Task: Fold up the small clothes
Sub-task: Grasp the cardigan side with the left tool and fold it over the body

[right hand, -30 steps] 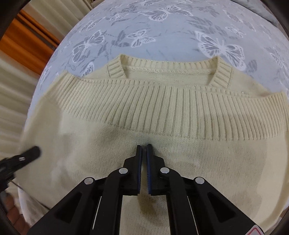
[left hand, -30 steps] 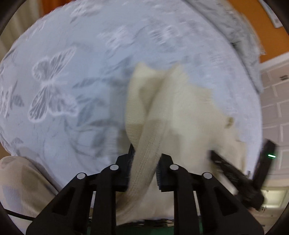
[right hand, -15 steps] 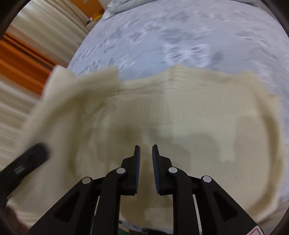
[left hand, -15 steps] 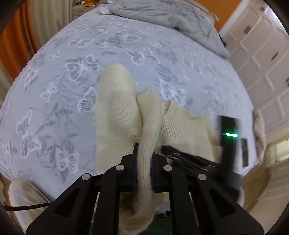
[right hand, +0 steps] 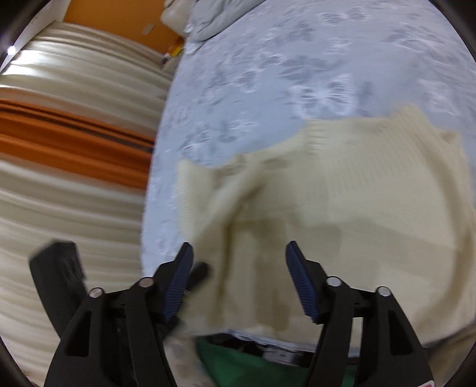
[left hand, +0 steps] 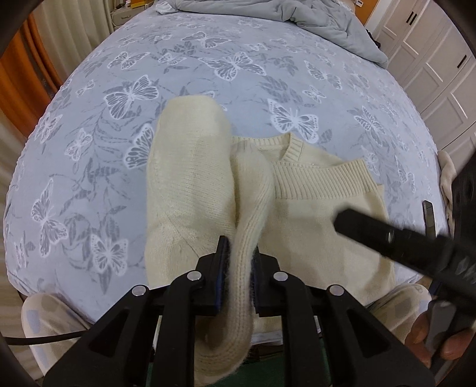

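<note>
A small cream knit sweater (left hand: 315, 208) lies at the near edge of the bed, its hem folded up toward the ribbed neckline. My left gripper (left hand: 239, 253) is shut on the sweater's left sleeve (left hand: 190, 178), held raised off the bed with the cuff hanging down behind the fingers. My right gripper (right hand: 238, 259) is open and empty, held above the sweater's near left part (right hand: 342, 202); this view is blurred. It also shows in the left wrist view (left hand: 386, 238) as a dark blurred bar over the sweater's right side.
The bed has a light blue butterfly-print cover (left hand: 208, 68). A grey quilt (left hand: 297, 15) is bunched at the far end. White wardrobe doors (left hand: 440, 59) stand to the right, cream and orange curtains (right hand: 74, 134) to the left.
My right gripper has opened from shut and pulled back and to the left off the sweater's body. My left gripper has kept hold of the sleeve and lifted it.
</note>
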Motion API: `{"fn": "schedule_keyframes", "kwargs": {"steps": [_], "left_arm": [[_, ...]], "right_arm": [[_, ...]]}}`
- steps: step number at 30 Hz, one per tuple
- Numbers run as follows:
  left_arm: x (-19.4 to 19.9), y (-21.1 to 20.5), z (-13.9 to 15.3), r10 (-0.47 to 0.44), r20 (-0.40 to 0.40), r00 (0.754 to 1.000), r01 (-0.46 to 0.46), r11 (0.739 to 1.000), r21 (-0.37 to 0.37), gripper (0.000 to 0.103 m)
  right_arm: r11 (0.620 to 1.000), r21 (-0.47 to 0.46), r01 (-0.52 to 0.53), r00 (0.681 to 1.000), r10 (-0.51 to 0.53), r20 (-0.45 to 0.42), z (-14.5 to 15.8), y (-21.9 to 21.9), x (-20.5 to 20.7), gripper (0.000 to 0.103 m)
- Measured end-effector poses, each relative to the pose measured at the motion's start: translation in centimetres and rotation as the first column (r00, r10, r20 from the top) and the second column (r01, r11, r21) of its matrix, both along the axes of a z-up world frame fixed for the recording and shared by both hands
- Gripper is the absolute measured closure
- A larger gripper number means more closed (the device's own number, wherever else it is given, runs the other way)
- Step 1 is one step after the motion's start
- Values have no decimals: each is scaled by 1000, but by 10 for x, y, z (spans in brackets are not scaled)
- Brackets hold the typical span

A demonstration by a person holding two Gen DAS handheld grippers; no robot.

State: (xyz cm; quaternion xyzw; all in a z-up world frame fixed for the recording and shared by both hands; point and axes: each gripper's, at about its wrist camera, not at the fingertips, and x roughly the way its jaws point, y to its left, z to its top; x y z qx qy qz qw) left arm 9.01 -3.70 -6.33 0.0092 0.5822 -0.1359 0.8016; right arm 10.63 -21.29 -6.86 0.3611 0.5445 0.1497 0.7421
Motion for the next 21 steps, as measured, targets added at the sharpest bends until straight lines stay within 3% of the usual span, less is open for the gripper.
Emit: {"fn": "schedule_keyframes", "kwargs": {"steps": [6, 13, 14, 15, 18, 21], "left_arm": [[-5, 6, 0, 4, -2, 1000, -4, 1000, -24, 90], [-8, 21, -3, 28, 0, 1000, -28, 998, -63, 92], [-9, 24, -4, 32, -4, 999, -32, 997, -66, 90], [-10, 28, -6, 27, -8, 1000, -28, 997, -74, 90], [-15, 38, -1, 12, -4, 1000, -12, 993, -117, 90], [-26, 61, 17, 32, -26, 999, -37, 972, -232, 90]], "right_arm": [[991, -49, -122, 991, 119, -60, -4, 51, 44, 32], [967, -118, -228, 969, 213, -125, -21, 95, 60, 34], [962, -127, -244, 966, 228, -124, -23, 98, 59, 51], [955, -147, -256, 963, 239, -123, -24, 100, 58, 84], [957, -129, -259, 965, 249, -86, -21, 95, 56, 88], [972, -101, -210, 977, 212, 5, 8, 77, 50, 96]]}}
